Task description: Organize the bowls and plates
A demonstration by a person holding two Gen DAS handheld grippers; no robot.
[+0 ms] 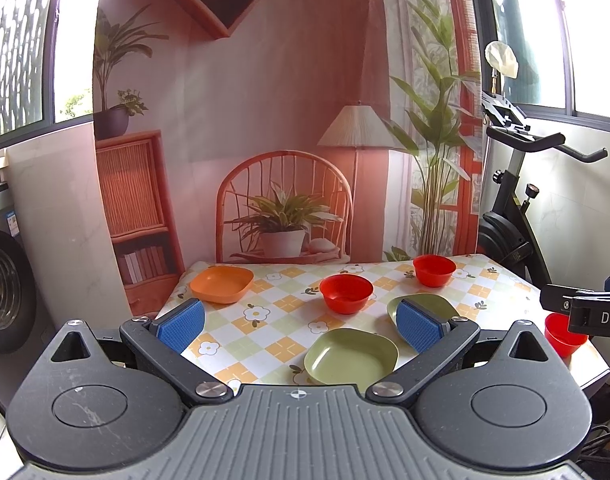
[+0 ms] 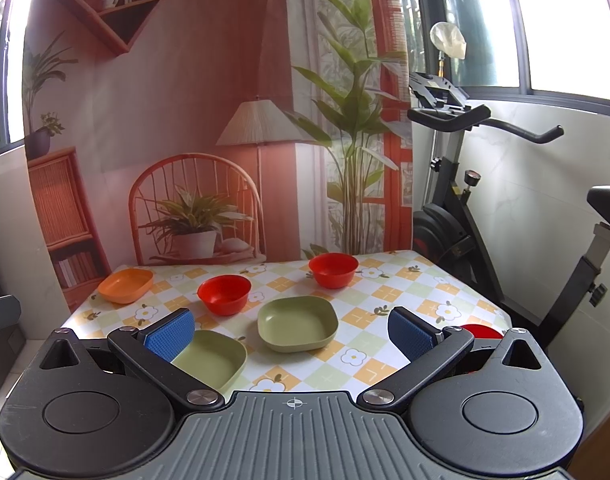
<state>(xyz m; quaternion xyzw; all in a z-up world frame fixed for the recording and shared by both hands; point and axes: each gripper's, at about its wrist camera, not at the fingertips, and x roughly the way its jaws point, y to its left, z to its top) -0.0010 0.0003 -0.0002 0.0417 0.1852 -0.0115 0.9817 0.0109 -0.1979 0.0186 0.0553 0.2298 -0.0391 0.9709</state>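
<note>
Both tongs [image 1: 301, 322] [image 2: 292, 330] spread, empty — green plates [image 2: 298, 322], red bowls [image 1: 346, 293] beyond, exercise bike [image 2: 461, 216] alongside.

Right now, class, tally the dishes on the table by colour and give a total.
Red bowls: 3
Green plates: 2
Orange plate: 1
Total: 6

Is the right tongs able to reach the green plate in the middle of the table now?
Probably yes: the right tongs are open and empty, the green plate lies just ahead between the fingers, with nothing standing between them.
</note>
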